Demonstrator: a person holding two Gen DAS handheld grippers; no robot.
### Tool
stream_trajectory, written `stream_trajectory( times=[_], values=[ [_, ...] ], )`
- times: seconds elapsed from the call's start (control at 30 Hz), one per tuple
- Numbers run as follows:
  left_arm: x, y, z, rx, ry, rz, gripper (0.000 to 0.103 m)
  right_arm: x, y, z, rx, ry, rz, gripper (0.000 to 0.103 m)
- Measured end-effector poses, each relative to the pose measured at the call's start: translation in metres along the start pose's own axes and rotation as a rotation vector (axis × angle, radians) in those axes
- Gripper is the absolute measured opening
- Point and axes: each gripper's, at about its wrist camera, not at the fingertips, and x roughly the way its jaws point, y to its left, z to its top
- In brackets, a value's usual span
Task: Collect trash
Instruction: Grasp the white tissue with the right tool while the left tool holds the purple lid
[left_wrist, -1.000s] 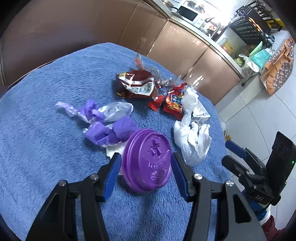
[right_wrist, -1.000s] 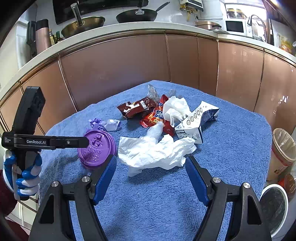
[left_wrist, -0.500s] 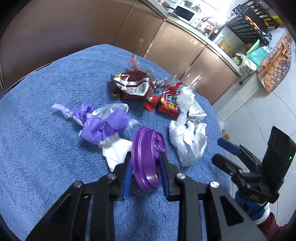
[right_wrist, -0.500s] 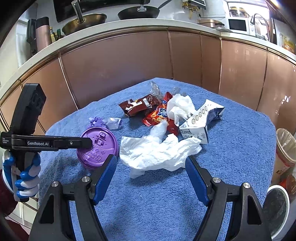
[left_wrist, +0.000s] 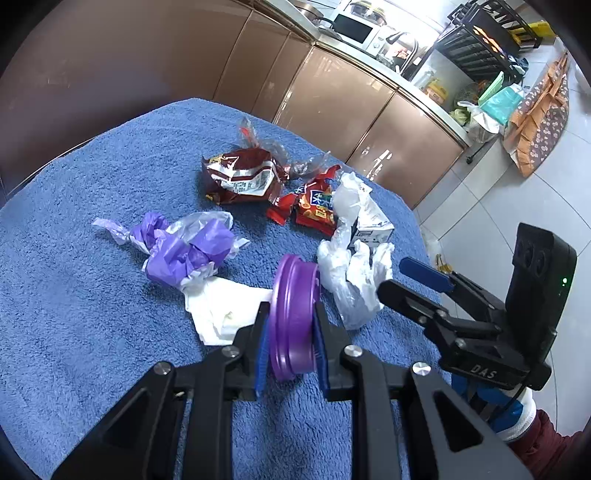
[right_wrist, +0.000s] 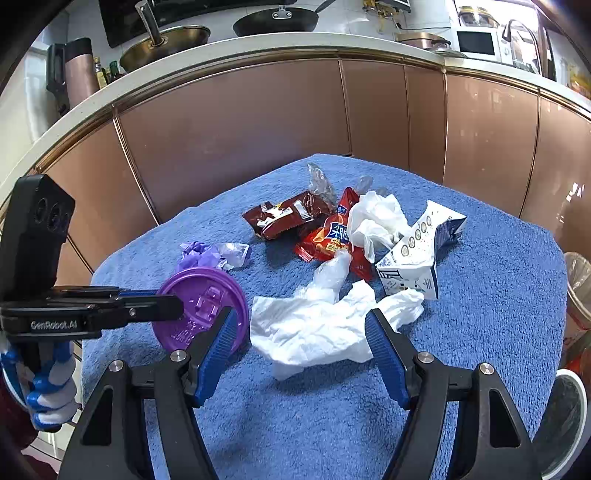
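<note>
Purple lid (left_wrist: 293, 314) on edge between closing left hand-held gripper (left_wrist: 290, 345) pads, above blue towel (left_wrist: 74, 295).

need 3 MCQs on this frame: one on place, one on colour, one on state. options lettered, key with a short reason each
1. Where does the milk carton lie?
A. on the blue towel, beside the red snack bag
B. on the kitchen counter
C. on the floor

2. What colour is the cup lid?
A. white
B. purple
C. red

3. How does the left gripper stand?
A. wide open above the lid
B. closing on the lid, which stands on edge between its pads
C. shut on a tissue

Key:
1 A: the carton sits on the towel just right of the red bag in the right wrist view.
2 B: the lid is purple in both views.
3 B: the blue pads press the lid from both sides. The right gripper is the wide one, narrowing around the white tissue without touching it.
</note>
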Motion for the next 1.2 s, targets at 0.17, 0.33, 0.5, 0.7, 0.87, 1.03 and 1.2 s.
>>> stream_trajectory(
  times=[0.17, 0.33, 0.5, 0.7, 0.87, 1.03, 1.2],
  values=[
    [0.001, 0.0, -0.001, 0.001, -0.002, -0.001, 0.02, 0.01, 0.007, 0.0, -0.038, 0.023, -0.029, 0.071],
    [0.0, -0.002, -0.002, 0.009, -0.005, -0.004, 0.02, 0.013, -0.006, -0.005, 0.004, 0.048, -0.066, 0.044],
    [-0.001, -0.007, -0.003, 0.017, -0.007, -0.013, 0.02, 0.003, -0.026, -0.011, 0.06, 0.049, -0.065, 0.019],
    [-0.001, -0.01, -0.004, 0.016, -0.007, -0.015, 0.02, 0.0, -0.046, -0.019, 0.168, 0.069, 0.006, 0.013],
    [-0.003, -0.009, -0.003, 0.012, -0.013, -0.013, 0.02, 0.005, -0.057, -0.02, 0.274, 0.059, 0.068, 0.049],
    [-0.004, -0.006, -0.002, 0.011, -0.017, -0.016, 0.02, 0.017, -0.059, -0.014, 0.283, 0.08, 0.056, 0.054],
    [-0.006, -0.009, -0.003, 0.022, -0.022, -0.021, 0.019, 0.037, -0.056, -0.016, 0.269, 0.129, 0.027, 0.054]
  ],
)
